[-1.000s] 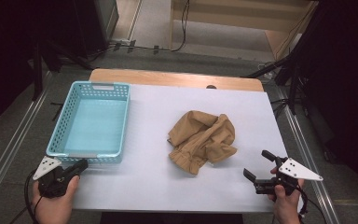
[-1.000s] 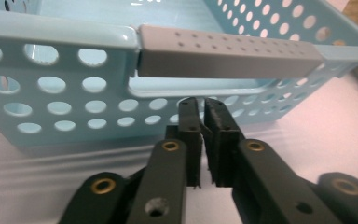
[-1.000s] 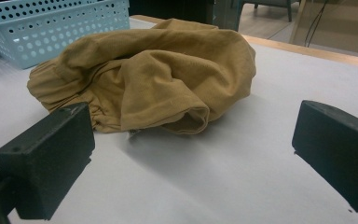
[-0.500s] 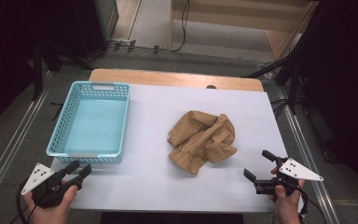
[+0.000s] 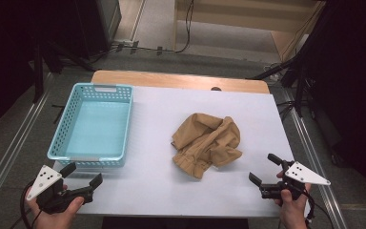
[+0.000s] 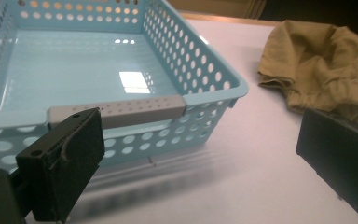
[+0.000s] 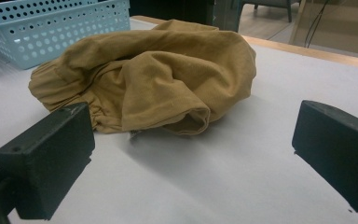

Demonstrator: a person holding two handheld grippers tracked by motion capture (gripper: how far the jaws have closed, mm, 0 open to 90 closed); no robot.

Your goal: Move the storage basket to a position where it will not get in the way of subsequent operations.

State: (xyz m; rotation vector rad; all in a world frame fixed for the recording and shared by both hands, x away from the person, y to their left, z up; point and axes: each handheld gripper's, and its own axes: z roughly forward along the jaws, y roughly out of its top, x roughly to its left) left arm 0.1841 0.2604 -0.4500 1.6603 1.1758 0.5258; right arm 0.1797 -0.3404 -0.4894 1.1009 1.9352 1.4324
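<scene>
tan, soft crumpled cloth [image 5: 207,143] mid-surface [image 5: 152,186] beside the blue basket [image 5: 93,125], likely light and limp, best pinched at a raised fold; left tool [image 5: 82,175] and right tool [image 5: 263,168] both spread, empty.

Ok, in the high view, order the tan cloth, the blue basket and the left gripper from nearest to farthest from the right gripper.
1. Tan cloth: mid-table, just up and left of the right gripper.
2. Left gripper: across the near edge, at the table's left corner.
3. Blue basket: far left side; only slightly farther than the left gripper.
</scene>
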